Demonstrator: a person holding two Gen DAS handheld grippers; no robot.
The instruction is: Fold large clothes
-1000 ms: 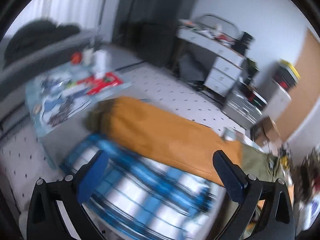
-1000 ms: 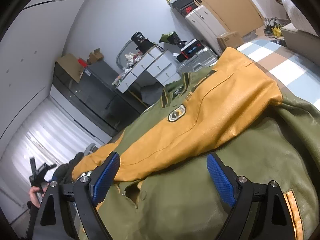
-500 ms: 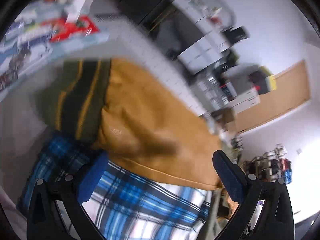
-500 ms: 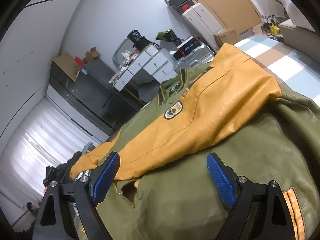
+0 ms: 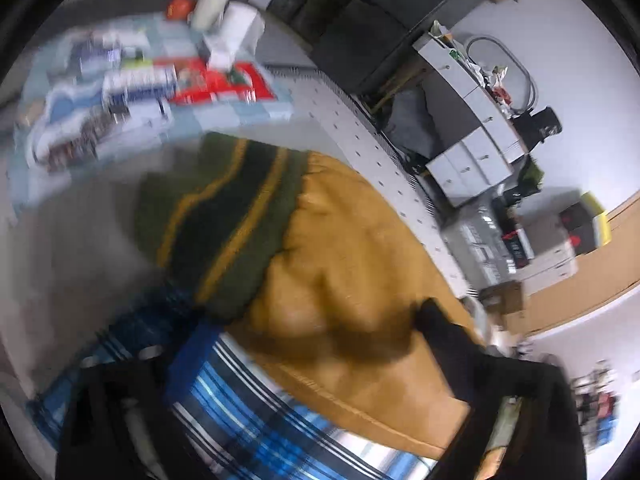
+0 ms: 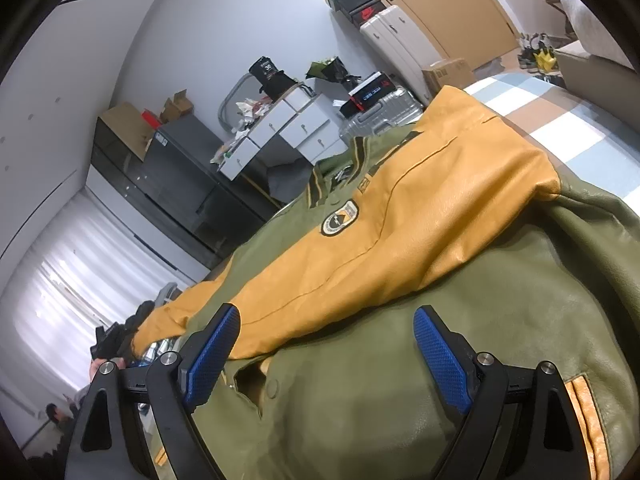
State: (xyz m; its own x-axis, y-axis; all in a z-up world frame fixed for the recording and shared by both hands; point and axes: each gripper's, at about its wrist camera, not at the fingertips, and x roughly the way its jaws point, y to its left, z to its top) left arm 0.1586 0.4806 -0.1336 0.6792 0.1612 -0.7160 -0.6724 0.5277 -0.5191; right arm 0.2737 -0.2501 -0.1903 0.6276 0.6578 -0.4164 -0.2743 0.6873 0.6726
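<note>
Your left gripper (image 5: 304, 356) is closing its fingers around the mustard sleeve (image 5: 352, 280) near its striped green cuff (image 5: 224, 224), though the blur hides whether the pads press yet. The varsity jacket (image 6: 400, 380) lies spread over a blue plaid bedspread (image 5: 256, 420). Your right gripper (image 6: 324, 356) hovers open above the olive body. Next, secure that grip before folding the sleeve inward.

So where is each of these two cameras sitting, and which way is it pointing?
Left wrist: on the left gripper, looking down at the jacket's mustard sleeve near its striped cuff; jaws closing around it.
Right wrist: on the right gripper, open, looking along the green jacket body.
Shared: the same jacket, the white drawer desk.
</note>
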